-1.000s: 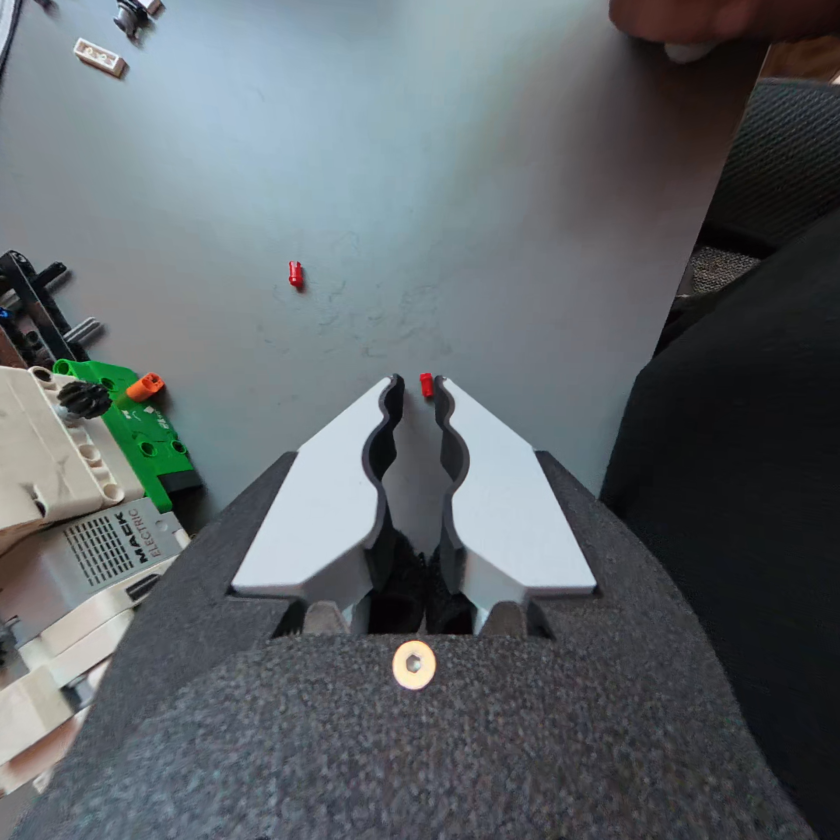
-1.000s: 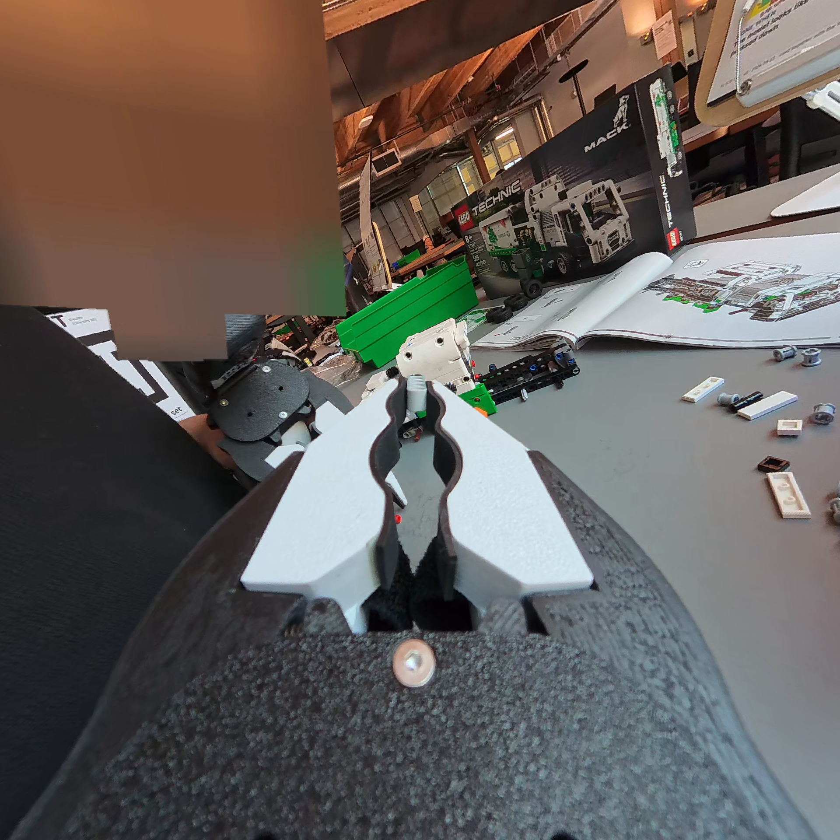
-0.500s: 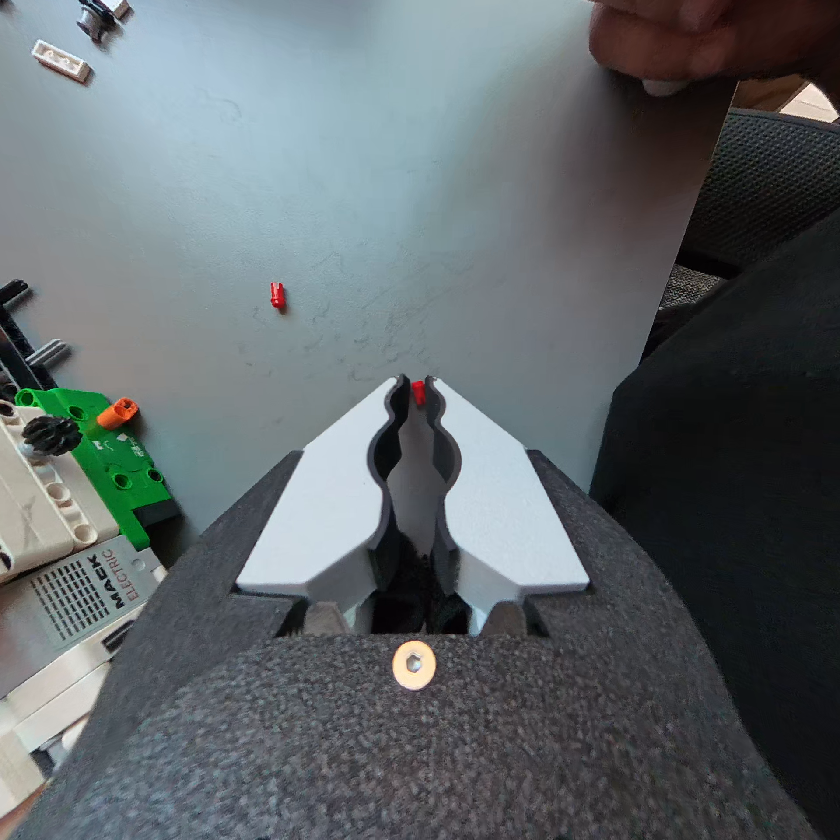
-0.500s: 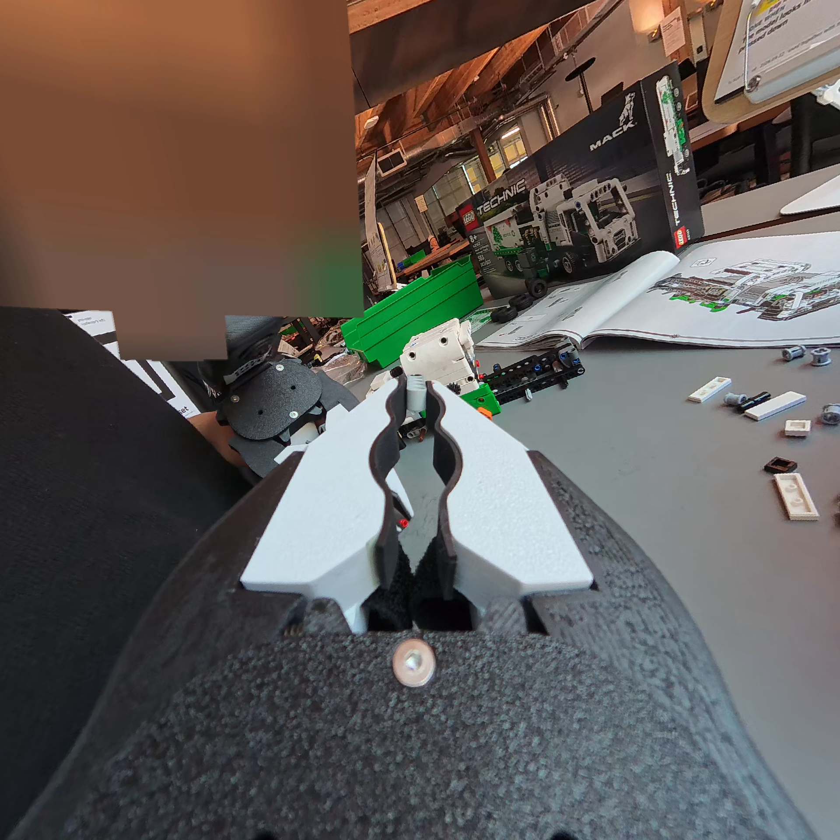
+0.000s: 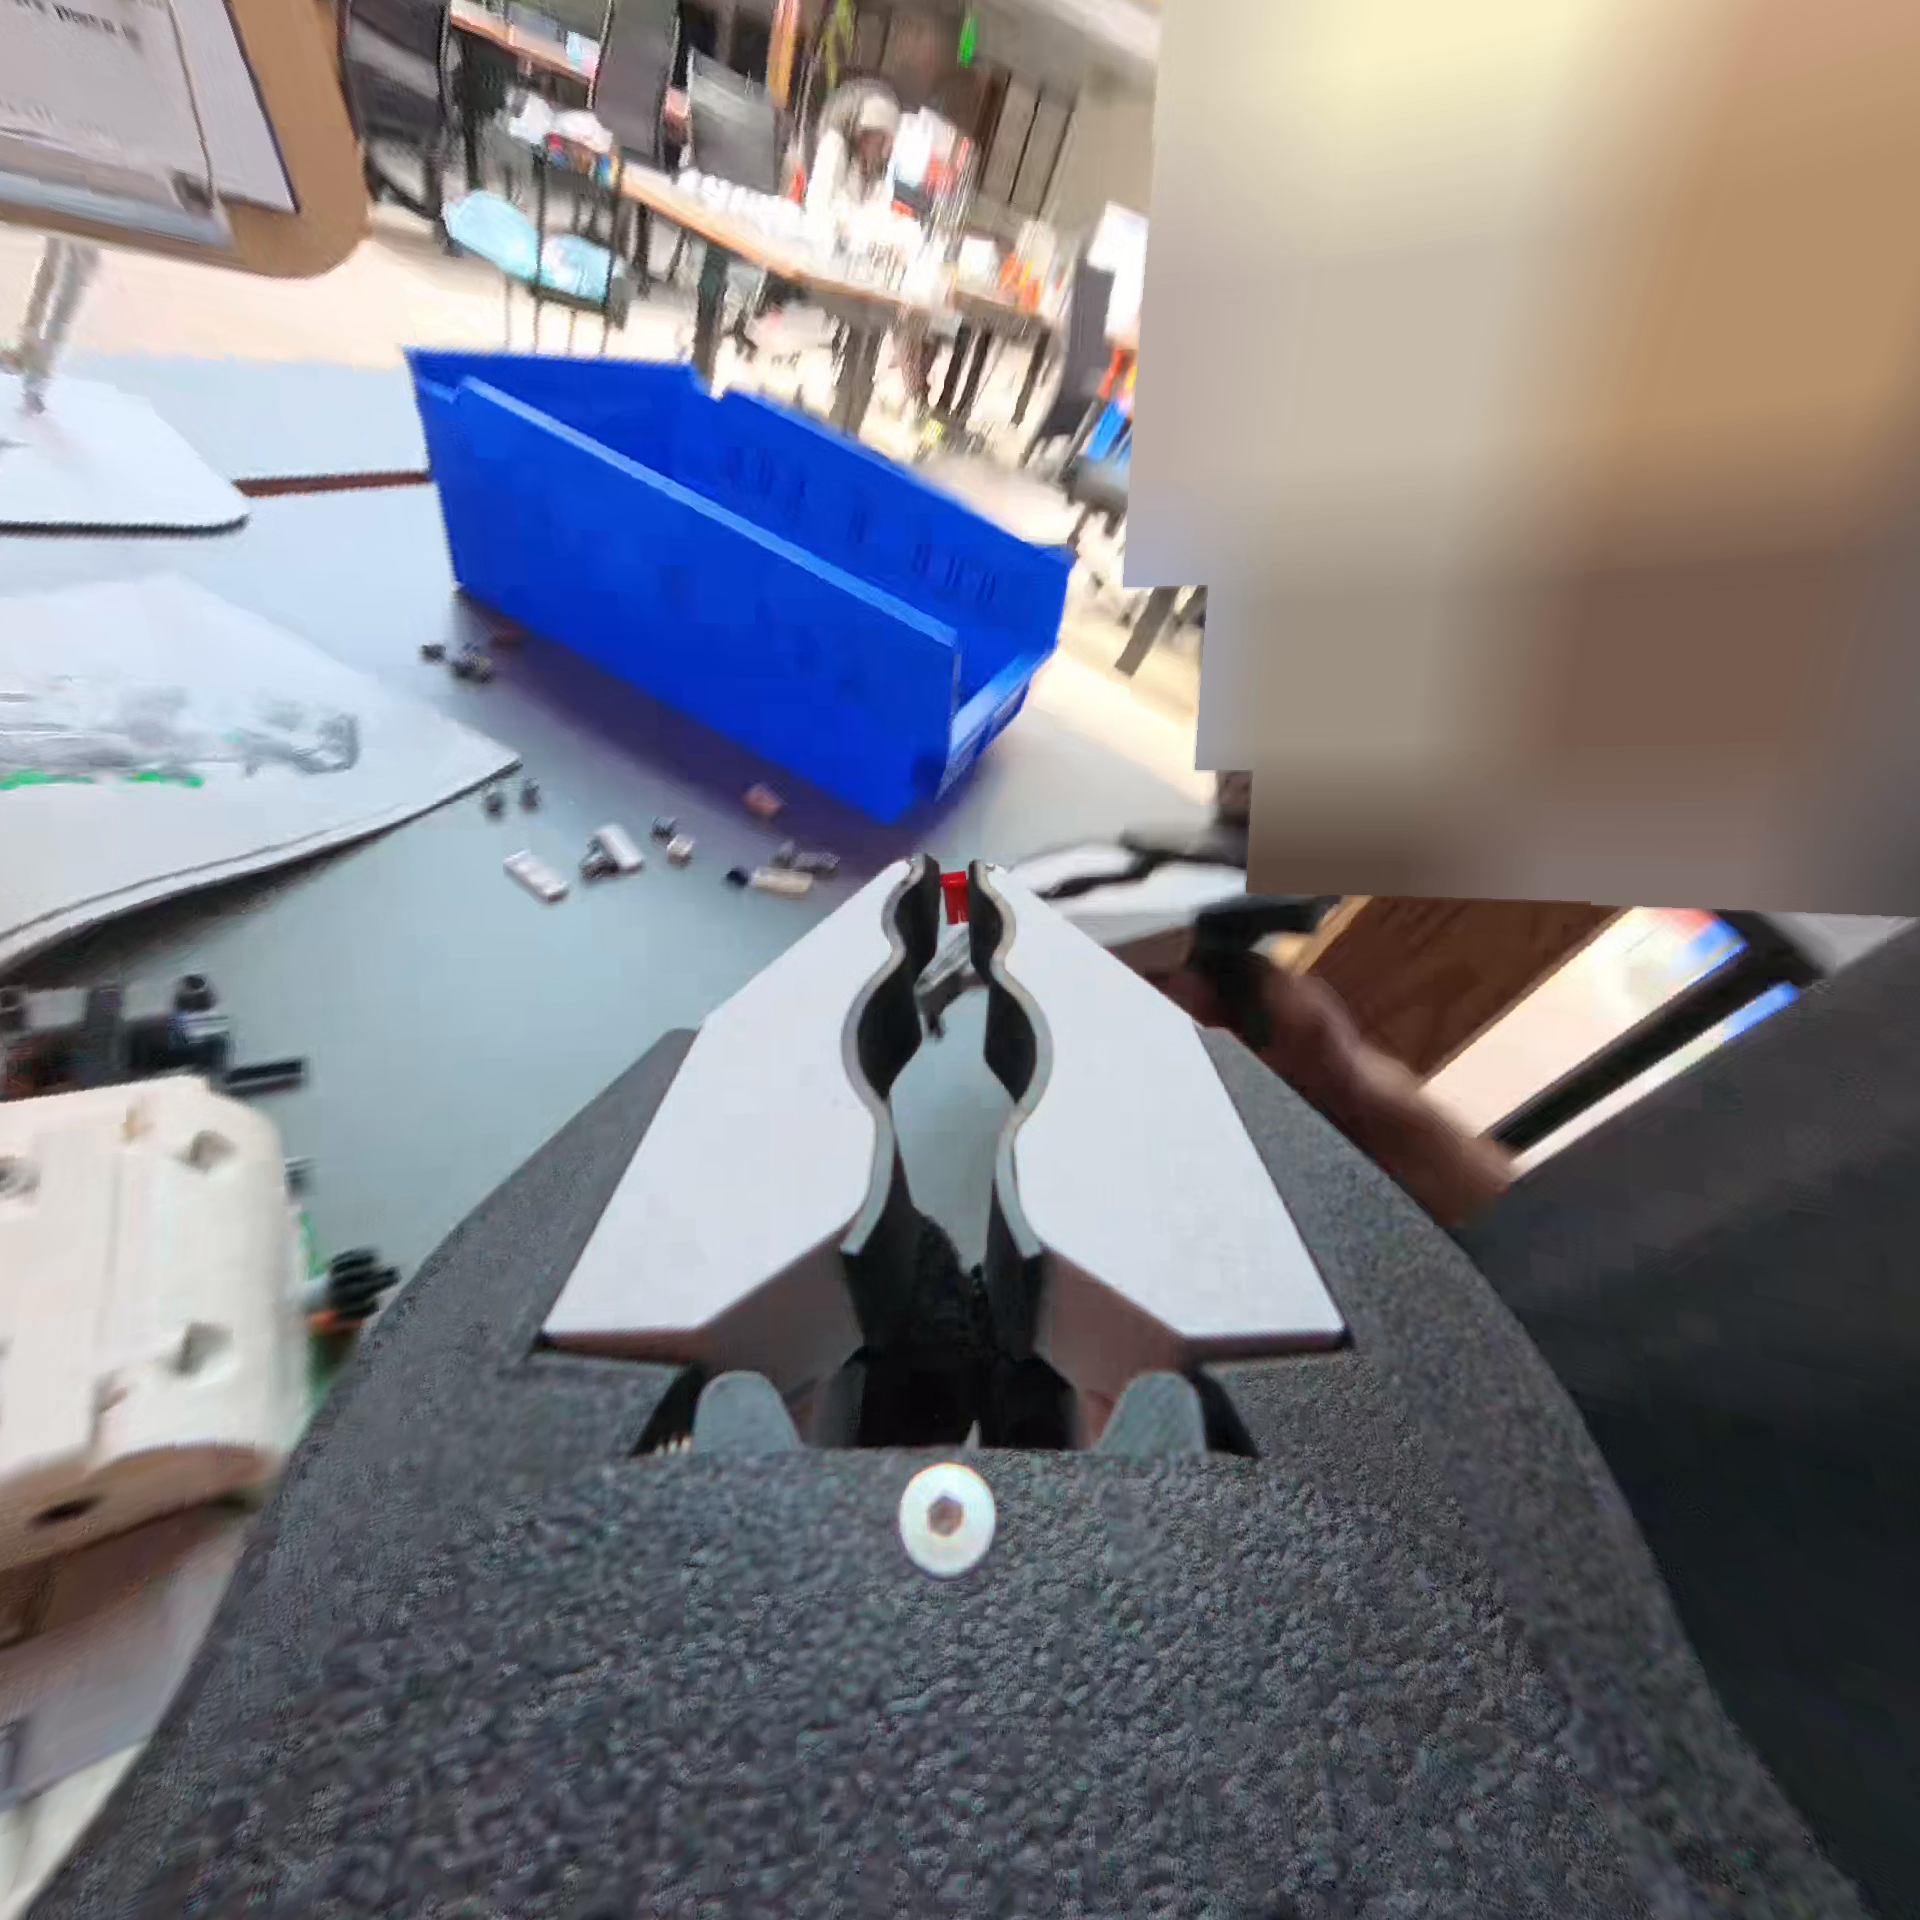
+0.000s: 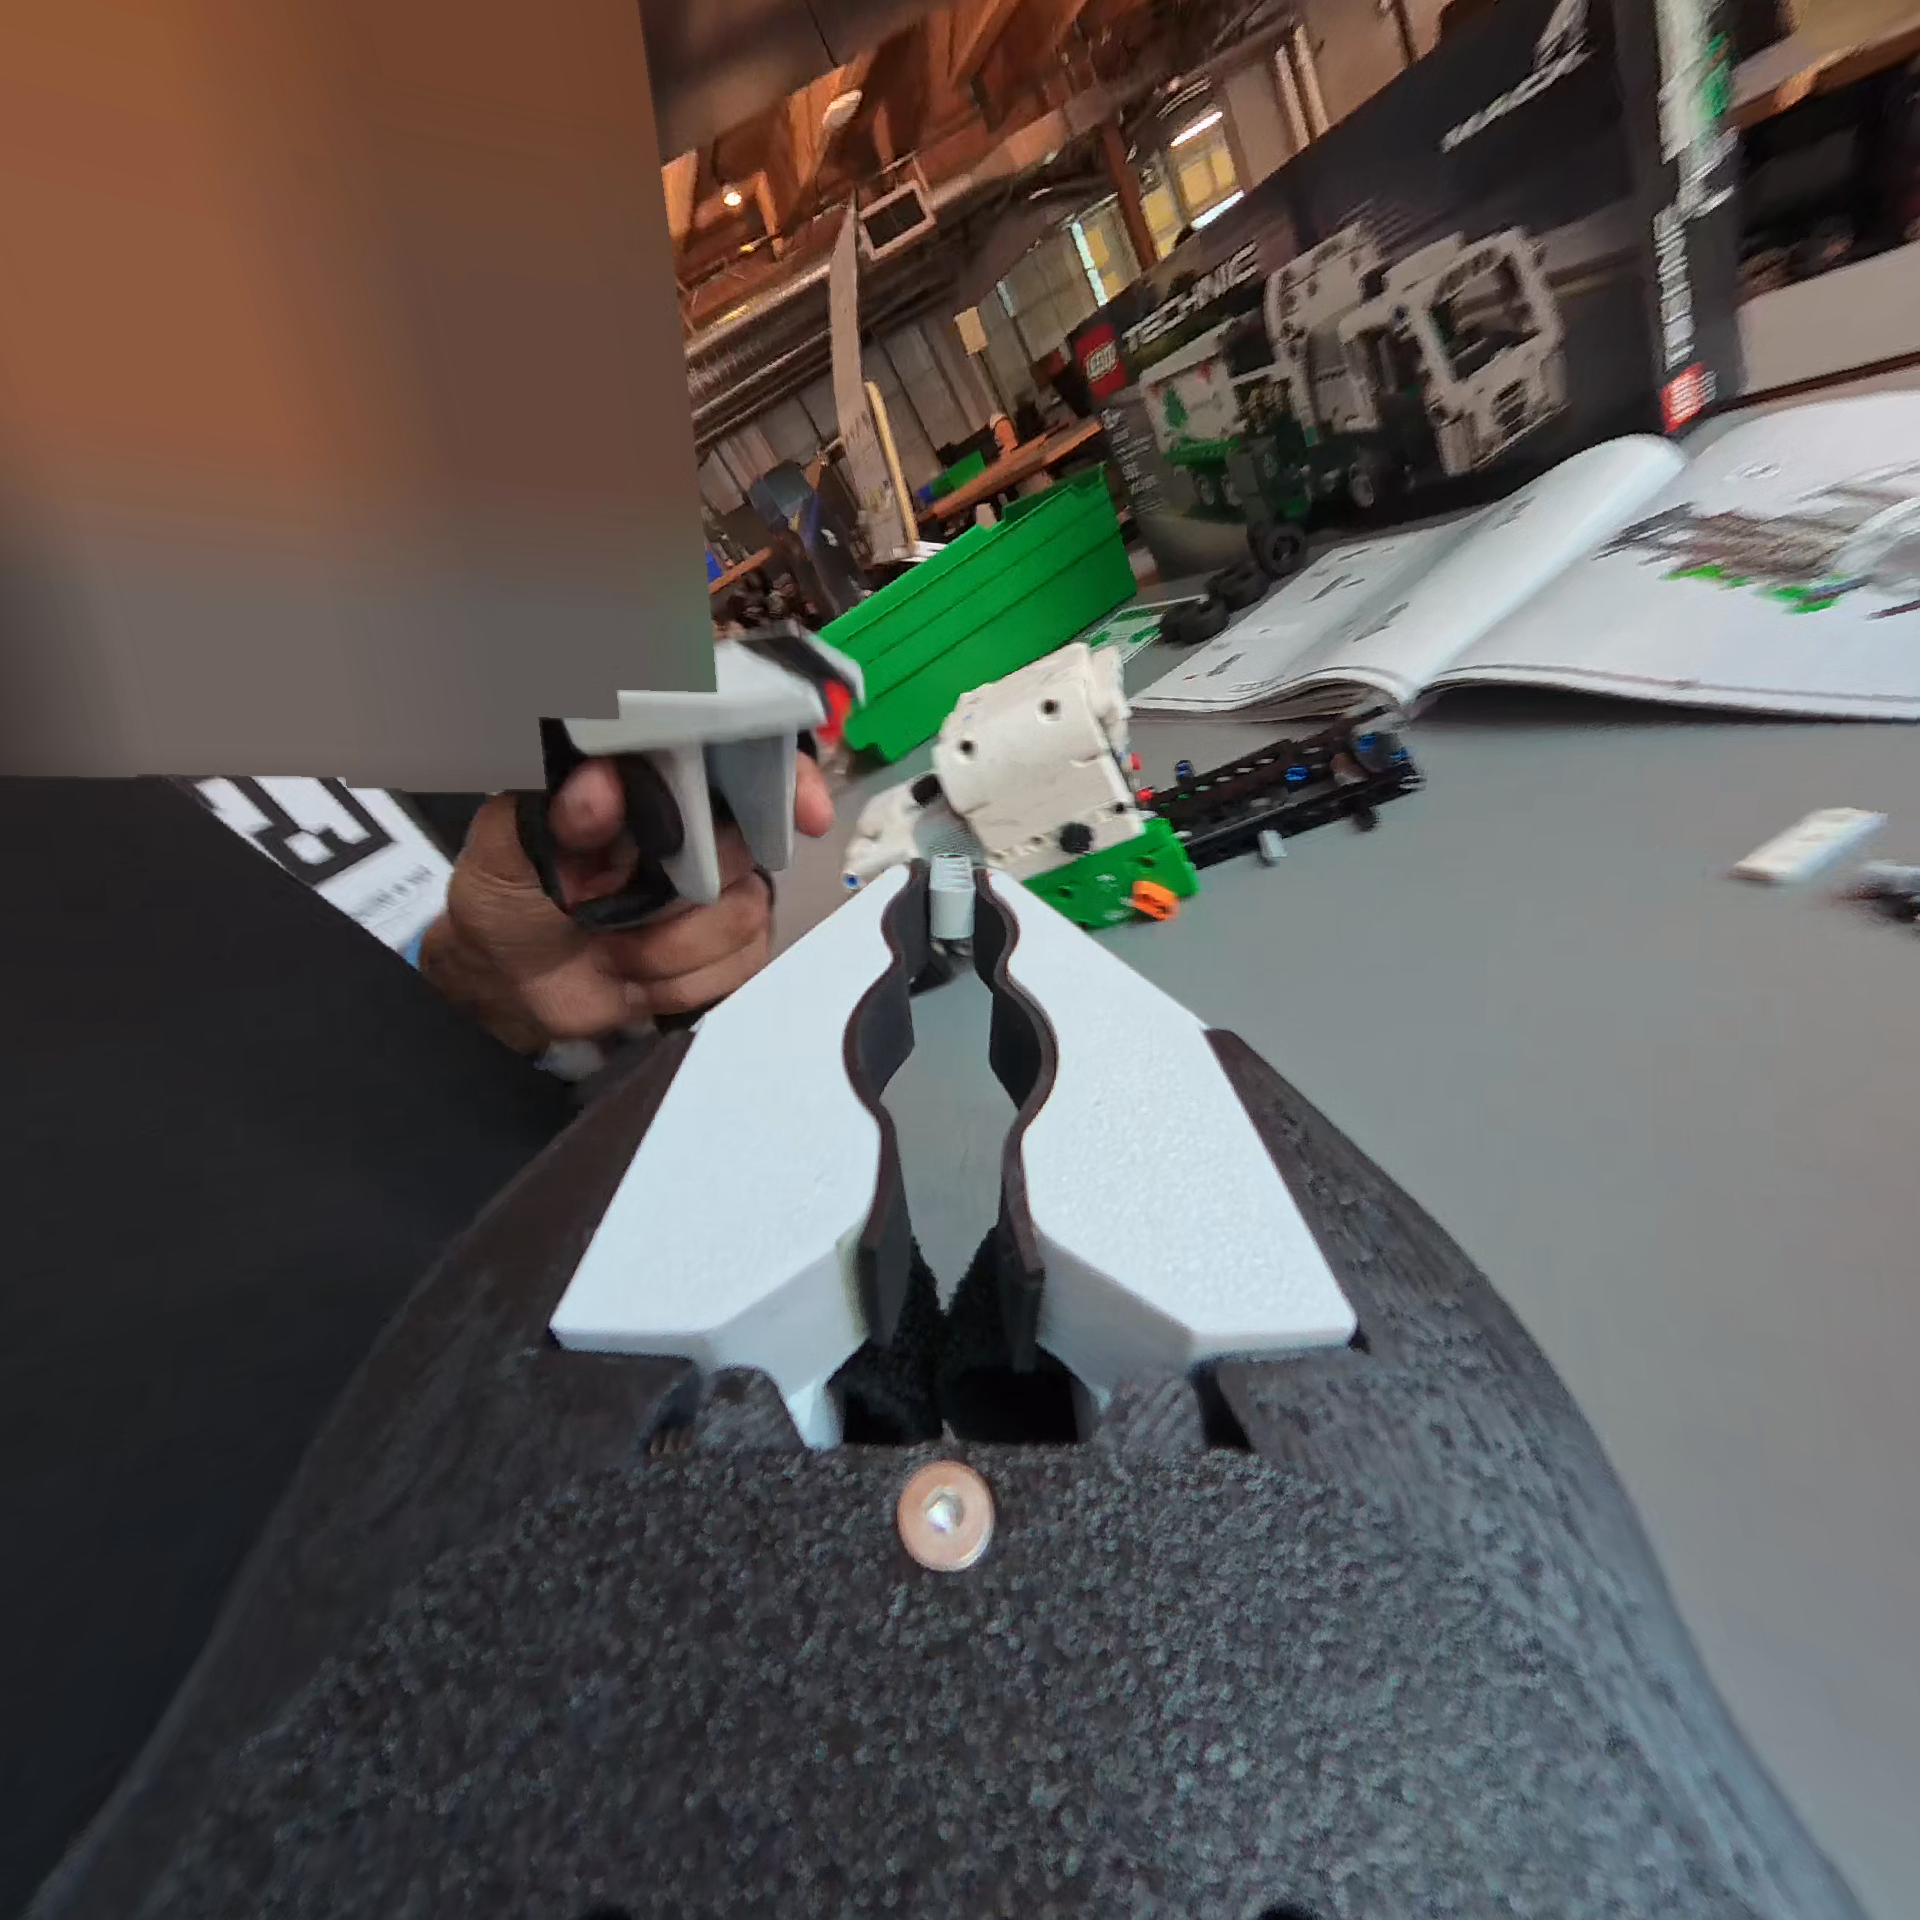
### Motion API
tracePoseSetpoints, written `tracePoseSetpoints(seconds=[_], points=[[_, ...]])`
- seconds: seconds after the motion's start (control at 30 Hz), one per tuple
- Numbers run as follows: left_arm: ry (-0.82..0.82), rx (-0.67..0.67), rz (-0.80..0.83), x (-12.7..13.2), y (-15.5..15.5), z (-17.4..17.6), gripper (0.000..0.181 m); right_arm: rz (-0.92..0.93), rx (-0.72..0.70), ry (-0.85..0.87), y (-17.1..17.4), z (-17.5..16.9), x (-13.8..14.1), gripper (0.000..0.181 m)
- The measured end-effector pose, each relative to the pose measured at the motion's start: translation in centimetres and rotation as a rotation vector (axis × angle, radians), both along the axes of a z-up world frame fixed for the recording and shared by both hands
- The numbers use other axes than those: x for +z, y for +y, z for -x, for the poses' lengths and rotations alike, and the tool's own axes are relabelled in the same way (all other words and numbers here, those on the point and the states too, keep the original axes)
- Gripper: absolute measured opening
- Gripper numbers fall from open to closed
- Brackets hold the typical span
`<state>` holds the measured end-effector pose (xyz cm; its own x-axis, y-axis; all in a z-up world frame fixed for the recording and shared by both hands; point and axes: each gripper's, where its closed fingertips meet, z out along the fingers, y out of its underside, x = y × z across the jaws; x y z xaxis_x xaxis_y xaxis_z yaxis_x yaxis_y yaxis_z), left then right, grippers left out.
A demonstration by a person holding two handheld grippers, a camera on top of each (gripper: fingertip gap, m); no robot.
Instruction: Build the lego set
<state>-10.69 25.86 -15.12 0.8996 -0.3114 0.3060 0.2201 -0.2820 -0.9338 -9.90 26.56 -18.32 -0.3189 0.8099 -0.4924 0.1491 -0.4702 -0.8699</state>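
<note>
Step in hand, as judged: mating two small parts in mid-air. Advised: axes lined up first, push straight, grip kept firm, no twisting.

Left gripper [image 5: 954,891]: nearly closed, pinching red pin [image 5: 953,896] at the tips, 12 o'clock.

Right gripper [image 6: 948,902]: nearly closed, clamping grey connector [image 6: 948,898], upright.

White-and-green truck assembly [image 6: 1029,790]: on grey table [image 6: 1507,1039], 12 o'clock beyond right tips.
</note>
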Motion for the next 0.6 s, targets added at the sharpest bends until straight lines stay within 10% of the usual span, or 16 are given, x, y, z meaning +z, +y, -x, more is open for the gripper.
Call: tracePoseSetpoints(seconds=[0.17, 0.6], points=[[-0.336, 0.000, -0.146, 2.9, -0.1, 0.4, 0.003, 0.256, 0.111, 0.137, -2.8, 1.3, 3.0, 0.007], [-0.300, -0.089, -0.094, 1.0, -2.5, -1.0, 0.003, 0.259, 0.148, 0.171, -4.7, 0.6, 3.4, 0.006]])
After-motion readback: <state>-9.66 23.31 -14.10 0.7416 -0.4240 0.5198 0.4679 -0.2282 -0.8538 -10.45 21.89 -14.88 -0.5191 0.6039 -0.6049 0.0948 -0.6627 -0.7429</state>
